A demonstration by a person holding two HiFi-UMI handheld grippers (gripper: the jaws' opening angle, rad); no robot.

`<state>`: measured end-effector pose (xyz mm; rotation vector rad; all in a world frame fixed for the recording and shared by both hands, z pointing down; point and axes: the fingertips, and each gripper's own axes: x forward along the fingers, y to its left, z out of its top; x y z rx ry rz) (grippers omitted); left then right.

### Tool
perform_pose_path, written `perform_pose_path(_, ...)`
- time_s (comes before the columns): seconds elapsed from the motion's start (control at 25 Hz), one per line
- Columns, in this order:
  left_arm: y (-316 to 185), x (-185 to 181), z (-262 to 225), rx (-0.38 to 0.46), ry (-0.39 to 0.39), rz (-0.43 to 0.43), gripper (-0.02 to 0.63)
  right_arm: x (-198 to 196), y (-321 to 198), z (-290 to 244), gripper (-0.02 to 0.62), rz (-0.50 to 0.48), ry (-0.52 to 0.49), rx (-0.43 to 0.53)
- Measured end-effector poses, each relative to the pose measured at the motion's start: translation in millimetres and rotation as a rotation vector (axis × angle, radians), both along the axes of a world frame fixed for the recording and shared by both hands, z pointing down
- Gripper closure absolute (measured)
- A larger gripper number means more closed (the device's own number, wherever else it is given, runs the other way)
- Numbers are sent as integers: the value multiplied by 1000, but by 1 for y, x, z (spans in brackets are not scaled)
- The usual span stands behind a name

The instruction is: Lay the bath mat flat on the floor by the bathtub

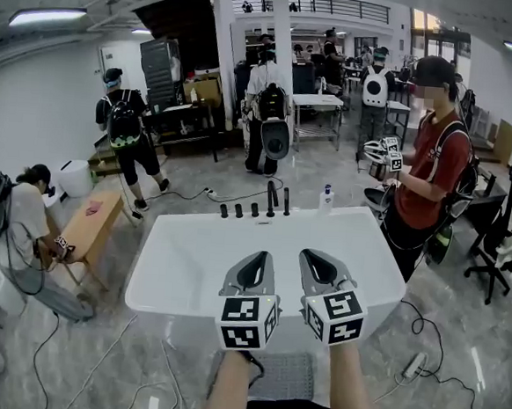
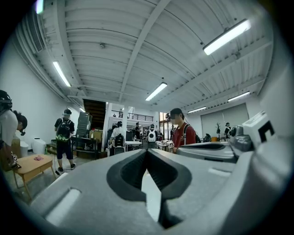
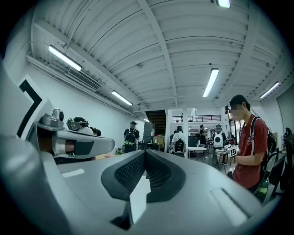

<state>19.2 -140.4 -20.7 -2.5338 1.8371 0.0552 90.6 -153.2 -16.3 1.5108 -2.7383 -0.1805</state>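
Note:
A grey bath mat (image 1: 285, 374) lies on the floor against the near side of the white bathtub (image 1: 181, 264), partly hidden behind my forearms. Both grippers hover side by side over the tub's near rim, pointing level toward the room. The left gripper (image 1: 257, 259) is shut with nothing between its jaws. The right gripper (image 1: 315, 258) is also shut and empty. In the left gripper view the left gripper (image 2: 147, 152) has its pads meeting at the tip, and in the right gripper view the right gripper (image 3: 145, 153) looks the same. Neither touches the mat.
Black taps (image 1: 256, 206) and a bottle (image 1: 327, 198) stand on the tub's far rim. A person in a red shirt (image 1: 433, 169) stands at the tub's right end. Another person (image 1: 23, 221) crouches by a wooden bench (image 1: 91, 222). Cables and a power strip (image 1: 413, 366) lie on the floor.

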Motion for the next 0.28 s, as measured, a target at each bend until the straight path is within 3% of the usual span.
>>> perform_pose_path(0.28, -2, 9, 1, 0, -2, 16, 601, 5, -3, 2, 591, 5, -9, -5)
